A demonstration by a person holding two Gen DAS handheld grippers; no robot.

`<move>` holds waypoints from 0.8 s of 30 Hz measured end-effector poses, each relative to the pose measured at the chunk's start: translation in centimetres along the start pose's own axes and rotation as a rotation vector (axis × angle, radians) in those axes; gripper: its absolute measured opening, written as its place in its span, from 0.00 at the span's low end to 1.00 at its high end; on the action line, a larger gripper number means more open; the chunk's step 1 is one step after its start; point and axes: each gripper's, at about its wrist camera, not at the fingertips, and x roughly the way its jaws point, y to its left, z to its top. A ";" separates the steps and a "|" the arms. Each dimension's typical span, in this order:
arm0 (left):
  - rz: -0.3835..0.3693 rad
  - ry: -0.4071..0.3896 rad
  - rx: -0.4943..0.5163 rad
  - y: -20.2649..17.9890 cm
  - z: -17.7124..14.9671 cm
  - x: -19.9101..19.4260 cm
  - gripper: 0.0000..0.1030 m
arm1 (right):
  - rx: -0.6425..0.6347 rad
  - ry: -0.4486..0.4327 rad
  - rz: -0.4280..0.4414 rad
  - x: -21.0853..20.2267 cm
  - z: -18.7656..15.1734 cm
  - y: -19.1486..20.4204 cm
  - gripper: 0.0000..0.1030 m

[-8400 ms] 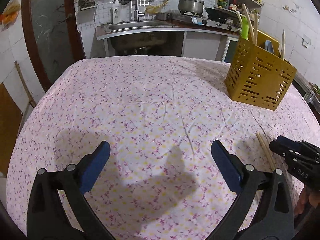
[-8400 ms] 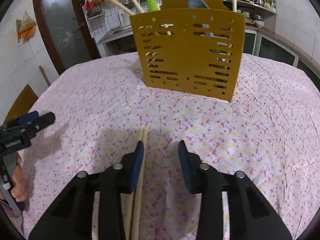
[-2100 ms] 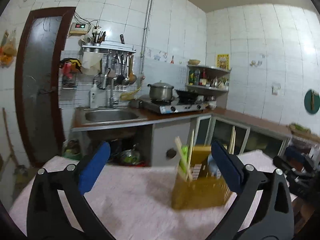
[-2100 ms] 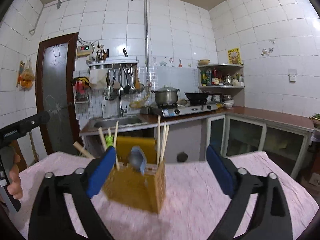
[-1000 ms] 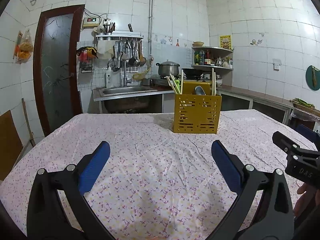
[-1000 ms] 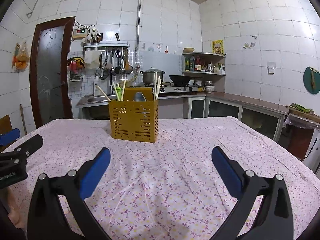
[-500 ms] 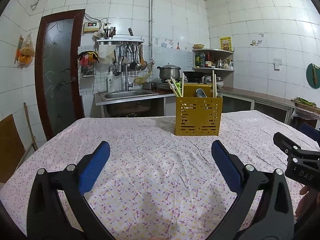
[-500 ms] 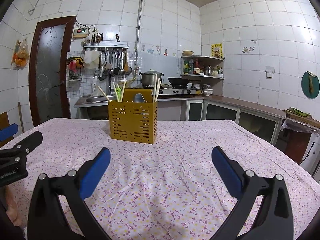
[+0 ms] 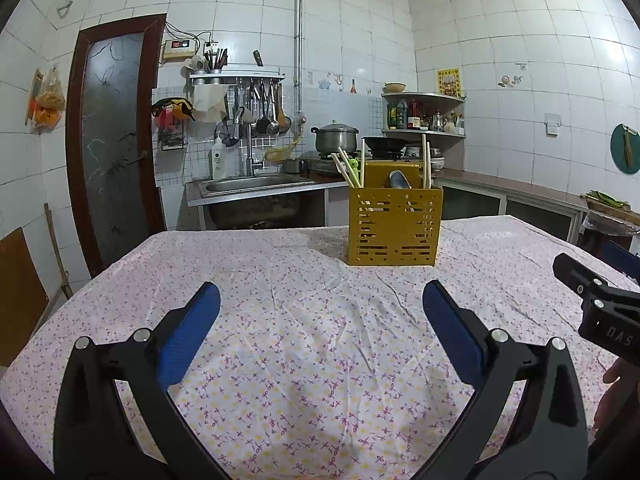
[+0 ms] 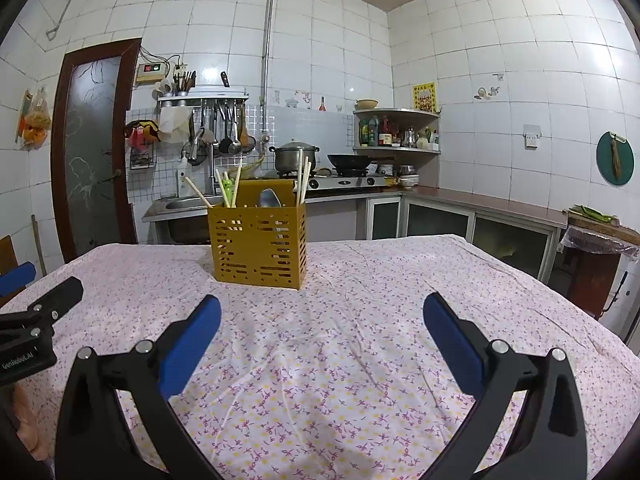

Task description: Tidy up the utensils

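A yellow slotted utensil holder (image 9: pixel 394 231) stands upright on the floral tablecloth (image 9: pixel 304 332), far ahead of both grippers. It also shows in the right wrist view (image 10: pixel 258 244). It holds several chopsticks (image 10: pixel 303 182), a green-topped utensil (image 10: pixel 227 185) and a metal spoon (image 10: pixel 268 198). My left gripper (image 9: pixel 320 300) is open and empty, low over the cloth. My right gripper (image 10: pixel 322 312) is open and empty, at about the same distance. Each gripper shows at the edge of the other's view.
Behind the table is a kitchen counter with a sink (image 9: pixel 248 184), a pot on a stove (image 9: pixel 335 141) and a corner shelf of bottles (image 9: pixel 422 114). A brown door (image 9: pixel 114 140) is at the left. A covered stand (image 10: pixel 600 248) is beside the table's right edge.
Both grippers have drawn slightly back and steadied, level with the table. About eight seconds ago the right gripper was at a pair of chopsticks on the cloth; none lie there now.
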 end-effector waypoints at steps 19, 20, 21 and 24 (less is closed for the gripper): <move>-0.013 -0.019 -0.003 -0.3 0.1 -0.2 0.95 | -0.008 -0.012 -0.008 -0.3 -0.2 0.2 0.96; -0.013 -0.019 -0.002 -0.3 0.1 -0.2 0.95 | -0.009 -0.012 -0.009 -0.3 -0.2 0.2 0.96; -0.014 -0.019 -0.003 -0.3 0.1 -0.2 0.95 | -0.010 -0.011 -0.009 -0.2 -0.2 0.2 0.96; -0.015 -0.018 -0.003 -0.2 0.2 -0.1 0.95 | -0.010 -0.012 -0.010 -0.2 -0.2 0.2 0.96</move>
